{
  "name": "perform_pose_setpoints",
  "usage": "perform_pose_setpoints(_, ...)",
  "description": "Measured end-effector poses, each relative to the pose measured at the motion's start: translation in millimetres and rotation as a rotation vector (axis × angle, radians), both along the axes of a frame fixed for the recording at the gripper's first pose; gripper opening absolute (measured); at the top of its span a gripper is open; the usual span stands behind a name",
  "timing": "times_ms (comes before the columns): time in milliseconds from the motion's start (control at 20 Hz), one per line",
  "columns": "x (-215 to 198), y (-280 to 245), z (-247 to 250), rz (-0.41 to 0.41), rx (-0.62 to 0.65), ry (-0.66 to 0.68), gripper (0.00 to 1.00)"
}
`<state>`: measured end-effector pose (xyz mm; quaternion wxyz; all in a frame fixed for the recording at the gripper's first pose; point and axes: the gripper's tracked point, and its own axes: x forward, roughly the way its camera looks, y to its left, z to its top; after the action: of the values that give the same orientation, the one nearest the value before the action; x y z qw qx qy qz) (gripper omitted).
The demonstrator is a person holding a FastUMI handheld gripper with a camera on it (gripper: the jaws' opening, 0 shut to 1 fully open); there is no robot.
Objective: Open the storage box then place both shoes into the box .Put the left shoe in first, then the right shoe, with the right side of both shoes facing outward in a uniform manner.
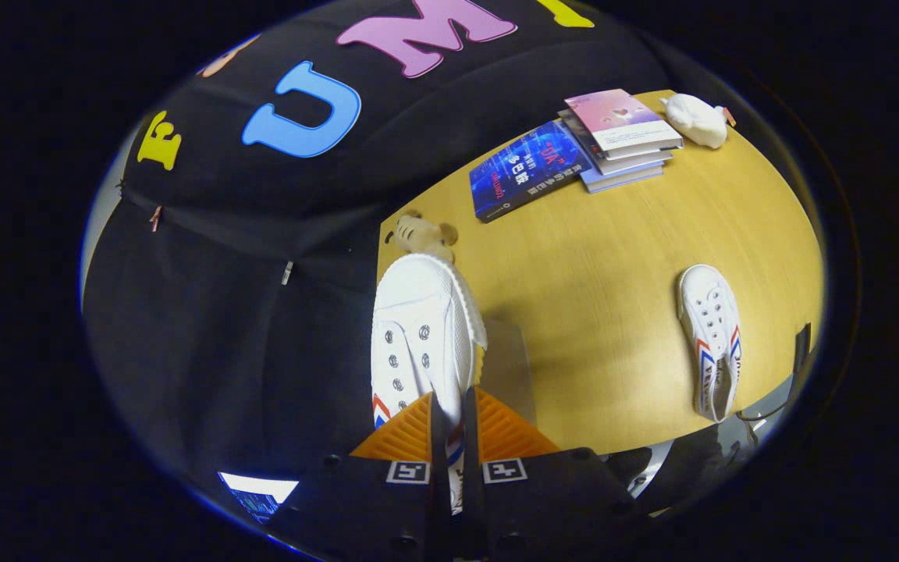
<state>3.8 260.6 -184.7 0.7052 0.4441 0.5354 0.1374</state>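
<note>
Gripper (449, 410) at lower centre clenched on a white canvas shoe (418, 336); second white shoe (711, 336) lies at right on the yellow wooden table (605, 257).

Staged booth, not a home: black cloth wall (262, 257) behind a bare wooden table (613, 257) with props (books (574, 152), plush toy (422, 234)).

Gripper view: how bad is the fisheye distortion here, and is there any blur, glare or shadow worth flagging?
Gripper view: strong fisheye, the yellow wooden table edge bows into a curve; focus is sharp on the white canvas shoe pinched in the claw; that shoe throws a soft grey shadow beside it; mild sheen on the blue glossy book; no motion blur.
</note>
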Motion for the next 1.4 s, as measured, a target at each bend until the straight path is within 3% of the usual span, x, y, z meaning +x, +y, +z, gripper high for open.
perform_pose_setpoints(250,-18.0,82.0,6.8,0.083,0.076,0.076,0.10)
perform_pose_setpoints(500,-26.2,139.4,-34.5,0.134,0.023,0.130,0.10)
perform_pose_setpoints(1100,-12.4,177.9,-97.8,0.119,-0.078,0.157,0.10)
perform_pose_setpoints(1250,-19.2,197.1,-108.0,0.181,-0.026,0.151,0.10)
perform_pose_setpoints(1400,-24.8,202.4,-98.8,0.185,0.045,0.138,0.68)
